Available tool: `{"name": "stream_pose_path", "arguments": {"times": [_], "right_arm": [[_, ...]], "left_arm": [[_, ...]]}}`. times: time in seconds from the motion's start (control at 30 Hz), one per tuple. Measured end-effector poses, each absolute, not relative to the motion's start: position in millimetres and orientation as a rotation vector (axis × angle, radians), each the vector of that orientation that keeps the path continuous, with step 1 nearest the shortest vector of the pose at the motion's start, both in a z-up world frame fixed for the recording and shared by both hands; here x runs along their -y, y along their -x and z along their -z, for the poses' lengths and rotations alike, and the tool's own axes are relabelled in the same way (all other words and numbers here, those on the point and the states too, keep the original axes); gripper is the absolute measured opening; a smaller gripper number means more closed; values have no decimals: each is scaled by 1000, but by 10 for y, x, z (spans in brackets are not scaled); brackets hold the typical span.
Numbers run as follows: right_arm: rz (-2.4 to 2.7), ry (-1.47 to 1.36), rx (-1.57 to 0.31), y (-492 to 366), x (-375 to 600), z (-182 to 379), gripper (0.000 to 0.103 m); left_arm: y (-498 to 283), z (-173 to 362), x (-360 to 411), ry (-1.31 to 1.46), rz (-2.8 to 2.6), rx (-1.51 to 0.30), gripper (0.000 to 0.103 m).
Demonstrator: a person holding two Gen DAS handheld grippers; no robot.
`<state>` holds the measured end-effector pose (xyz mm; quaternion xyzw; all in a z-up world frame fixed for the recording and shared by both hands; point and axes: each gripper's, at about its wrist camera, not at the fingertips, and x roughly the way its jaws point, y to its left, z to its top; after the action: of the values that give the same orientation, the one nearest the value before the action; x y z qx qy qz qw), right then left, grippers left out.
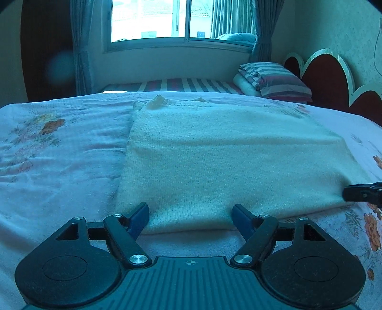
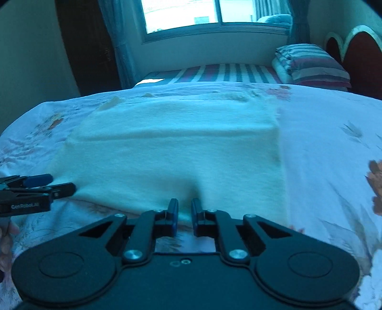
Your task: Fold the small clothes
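Two wrist-camera views look along handheld grippers across a bed covered in a pale floral sheet (image 1: 59, 167).

Nearest in the left wrist view, the left gripper (image 1: 190, 215) sits low over the near edge of the bed with its blue-padded fingers (image 1: 140, 214) spread wide. The near edge of a cream knitted garment (image 1: 214, 155), laid out flat as a rectangle, lies between the two pads; the fabric looks flat and unpinched, so the fingers hold nothing.

In the right wrist view, the right gripper (image 2: 185, 212) is at the same near edge of the garment, further along towards its right corner. Its fingers are drawn almost together with only a narrow gap. The hem rises in a small ridge just ahead of the pads and a sliver of cloth sits in the gap; whether the pads actually grip it cannot be told, as the picture is blurred there.

Each gripper shows at the margin of the other's view, both resting by the garment's near edge and well apart from each other.

The garment lies in the middle of the bed, reaching from the near edge away towards the far side, its right edge running towards the headboard (image 1: 334, 78) side.

Beyond it lie a striped sheet (image 1: 186, 85) and a folded striped pillow (image 1: 274, 78), then a curtained window (image 1: 181, 21)
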<state>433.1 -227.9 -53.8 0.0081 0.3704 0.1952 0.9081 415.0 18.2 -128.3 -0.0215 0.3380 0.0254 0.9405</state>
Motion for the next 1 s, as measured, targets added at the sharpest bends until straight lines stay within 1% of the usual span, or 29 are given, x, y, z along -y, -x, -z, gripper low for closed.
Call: {"name": "stream_pose_path", "arguments": {"times": [0.03,0.07,0.23,0.27,0.3,0.33,0.43,0.5,0.53,0.6,0.67,0.8,0.83,1.0], "right_arm": [[-373,-28,-765,-4324,2420,546,10],[-359,-40,-765,-4312,2522,552,5],[-290,-95,-785,-4313,2898,596,6],[-288,-83,-772,-4300,2878,553,16],[-282,-66,-732,-4269,2848,492,22],[-298,-55,-690,-4240,2818,429,24],[-316,-62,-686,-4269,2775,455,22],[-297,-56,-763,-4384,2789,635,16],[-298,-60,-745,-4381,2819,697,16],[-297,-41,-757,-4375,2814,652,16],[-291,-44,-738,-4343,2829,554,21],[-292,-60,-695,-4366,2854,453,20],[-298,-56,-685,-4414,2830,437,18],[-294,-47,-654,-4855,2675,416,18]], "left_arm": [[-4156,1284,-180,44,-54,-691,77],[-4158,1286,-173,42,-55,-692,77],[-4157,1267,-148,36,-67,-694,79],[-4152,1221,-144,41,-72,-687,79],[-4135,1172,-141,48,-72,-665,79],[-4124,1130,-137,50,-69,-644,79],[-4199,1125,-187,72,-85,-651,79],[-4278,1268,-294,100,-115,-724,79],[-4249,1293,-309,81,-104,-701,79],[-4214,1229,-325,71,-112,-715,79],[-4138,1163,-373,81,-145,-694,79],[-4130,1104,-529,163,-158,-647,79],[-4183,1074,-529,162,-151,-628,79],[-4700,991,-426,116,-110,-604,79]]}}
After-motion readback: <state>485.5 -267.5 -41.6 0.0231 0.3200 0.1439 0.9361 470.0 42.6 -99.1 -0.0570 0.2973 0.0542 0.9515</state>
